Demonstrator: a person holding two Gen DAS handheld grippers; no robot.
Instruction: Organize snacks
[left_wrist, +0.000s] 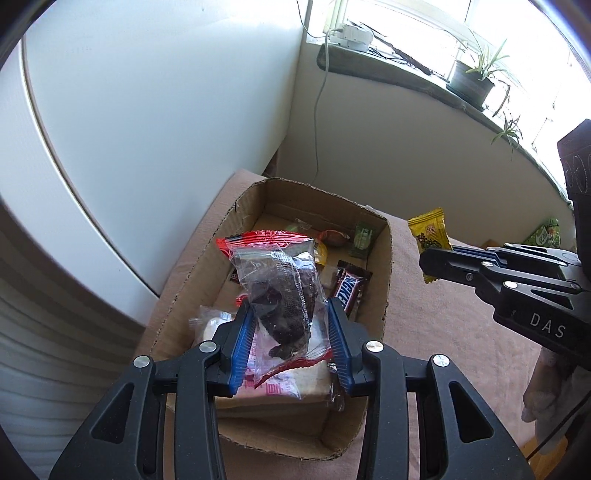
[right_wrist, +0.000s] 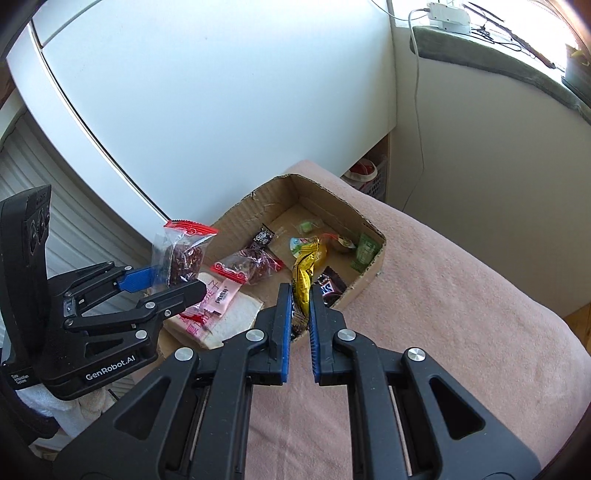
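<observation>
**Both jaws loaded, over the box**

Left gripper (left_wrist: 290, 334): jaws clamped on a clear red-edged snack bag (left_wrist: 284, 291) with dark contents, held above the near end of the cardboard box (left_wrist: 384, 280). Right gripper (right_wrist: 300, 321): jaws pinched nearly closed on a yellow snack packet (right_wrist: 304, 278), held over the box's near right wall. Box sits on a pink blanket (right_wrist: 443, 295), toward its far left corner; Snickers bar (left_wrist: 349, 290), green packet (left_wrist: 363, 240) and other snacks already inside.

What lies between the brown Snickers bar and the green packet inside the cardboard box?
Bare cardboard floor: in the left wrist view nothing lies between the Snickers bar and the green packet in the cardboard box.
</observation>
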